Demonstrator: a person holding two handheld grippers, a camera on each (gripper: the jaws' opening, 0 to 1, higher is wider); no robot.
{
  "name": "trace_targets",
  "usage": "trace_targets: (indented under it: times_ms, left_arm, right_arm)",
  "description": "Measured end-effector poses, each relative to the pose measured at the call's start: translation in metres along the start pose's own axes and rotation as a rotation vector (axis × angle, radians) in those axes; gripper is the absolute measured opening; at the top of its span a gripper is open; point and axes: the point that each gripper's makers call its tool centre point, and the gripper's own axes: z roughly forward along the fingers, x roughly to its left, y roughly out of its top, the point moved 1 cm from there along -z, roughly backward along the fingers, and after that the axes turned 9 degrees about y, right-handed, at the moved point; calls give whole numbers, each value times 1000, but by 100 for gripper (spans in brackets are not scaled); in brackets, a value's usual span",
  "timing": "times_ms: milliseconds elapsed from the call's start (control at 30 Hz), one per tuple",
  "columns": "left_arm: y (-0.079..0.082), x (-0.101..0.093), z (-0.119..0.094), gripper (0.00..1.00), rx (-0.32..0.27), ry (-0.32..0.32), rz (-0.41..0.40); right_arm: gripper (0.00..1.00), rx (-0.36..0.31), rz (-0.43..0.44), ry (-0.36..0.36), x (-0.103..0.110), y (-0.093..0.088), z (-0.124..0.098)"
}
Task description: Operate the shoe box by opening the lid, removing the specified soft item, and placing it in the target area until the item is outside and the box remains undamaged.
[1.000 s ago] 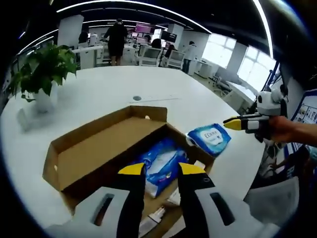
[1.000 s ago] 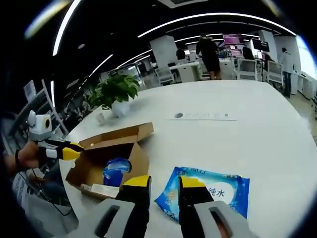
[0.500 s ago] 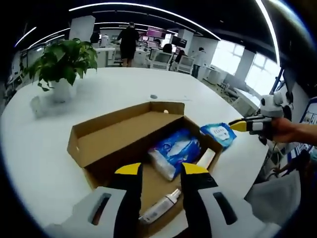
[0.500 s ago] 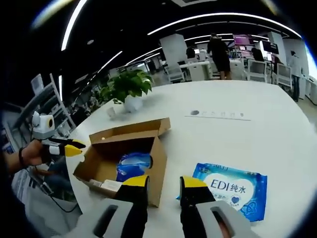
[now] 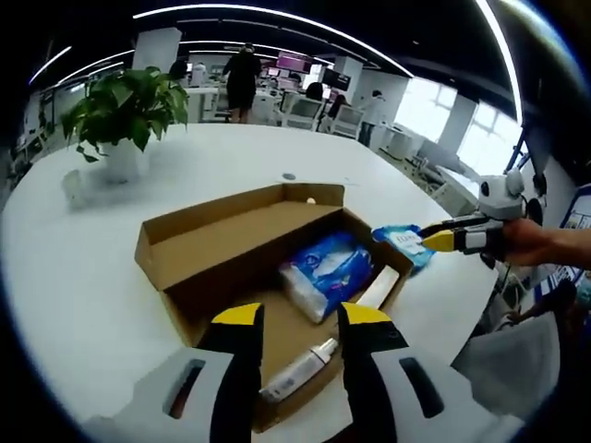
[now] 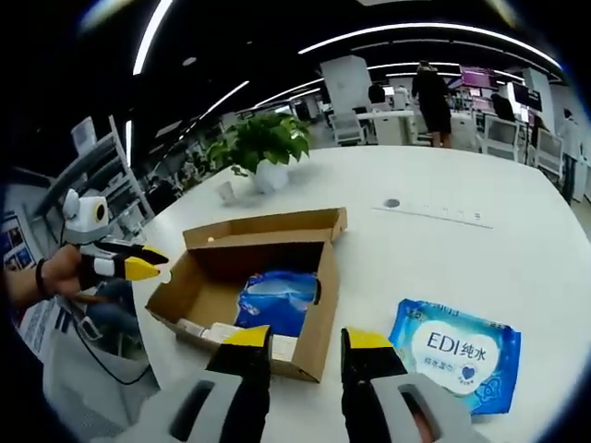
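White and broad, the surface carries an open cardboard shoe box with its lid folded back on the far side from the left hand-held gripper. Beyond the box stands a potted plant, and people work at desks in the office behind.

Directly ahead of the left hand-held gripper, inside the box, lie a blue soft pack, a small bottle just past its jaws, and a flat white carton to the pack's right. Its jaws stand apart and hold nothing.

Ahead and to the right of the right hand-held gripper, a blue wipes pack marked EDI lies flat on the surface, well outside the box and apart from its wall. That gripper's jaws are also apart and empty. In the left gripper view it reaches in from the right, its yellow tips near the wipes pack.

Judging from this, the lid is open and one soft item is already out and set down; the placing step looks finished or nearly so. If the wipes pack is the specified item, the next move calls only for drawing both grippers clear without knocking the box wall. If the pack in the box is also wanted, a jaw must descend over its middle, avoiding the cardboard edges.
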Motion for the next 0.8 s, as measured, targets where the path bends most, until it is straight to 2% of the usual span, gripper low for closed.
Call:
trace_targets:
  times_ms: [233, 533, 800]
  left_arm:
    - [-1, 1, -4, 32, 0, -3, -1]
    - [-3, -1, -7, 32, -3, -9, -19]
    - [-3, -4, -9, 32, -6, -13, -33]
  right_arm:
    - [28, 25, -41, 17, 5, 7, 10]
    - [34, 116, -187, 79, 16, 22, 33]
    - [38, 265, -369, 149, 22, 27, 58]
